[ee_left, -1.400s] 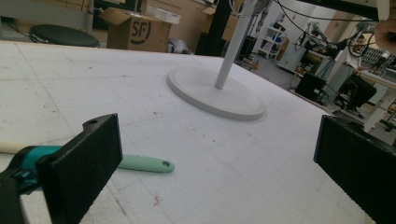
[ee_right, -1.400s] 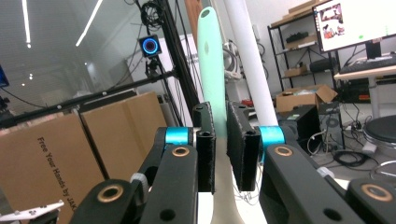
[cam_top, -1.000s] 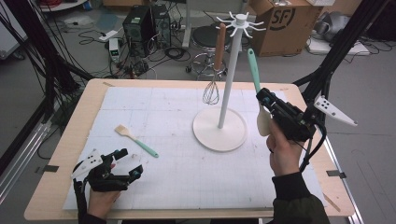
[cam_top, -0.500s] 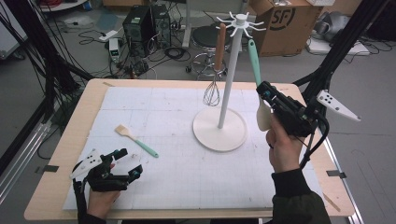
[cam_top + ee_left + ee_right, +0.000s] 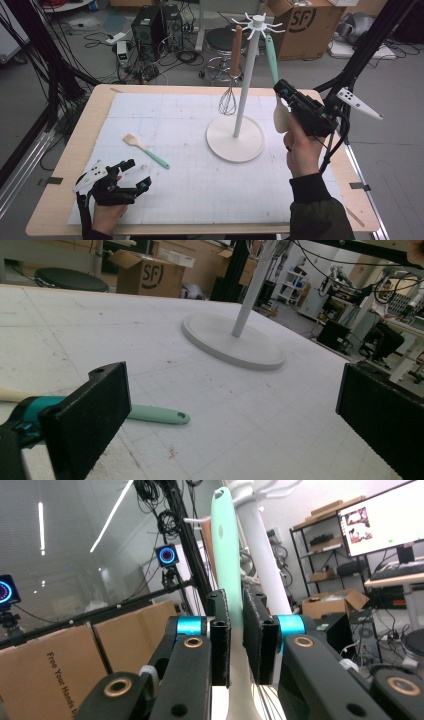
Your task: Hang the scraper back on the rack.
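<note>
High view shows a big wooden table with a white mat on top. On the mat, at about 1 o'clock from its middle, stands a white rack with a round foot and a tall pole. A whisk with a brown handle hangs from a hook at the top, on the pole's 9 o'clock side.

The right gripper is lifted up at the rack's 3 o'clock side. Its jaws are pressed tight on a spatula with a mint green handle and a cream blade. The spatula stands almost straight up. Its handle points to 12 o'clock, up near the hooks, and its blade hangs down toward 6 o'clock. The right hand holds the gripper from below, with the arm reaching up from the table's near edge.

In the right gripper view, the green handle rises between the two black pads, and the gripper hides the blade.

The left gripper rests low on the mat at 7 o'clock. Its jaws are wide apart, with nothing between them. A small brush with a green handle lies flat just beyond it, handle pointing to 4 o'clock. In the left gripper view, one jaw hides the brush's front end.
</note>
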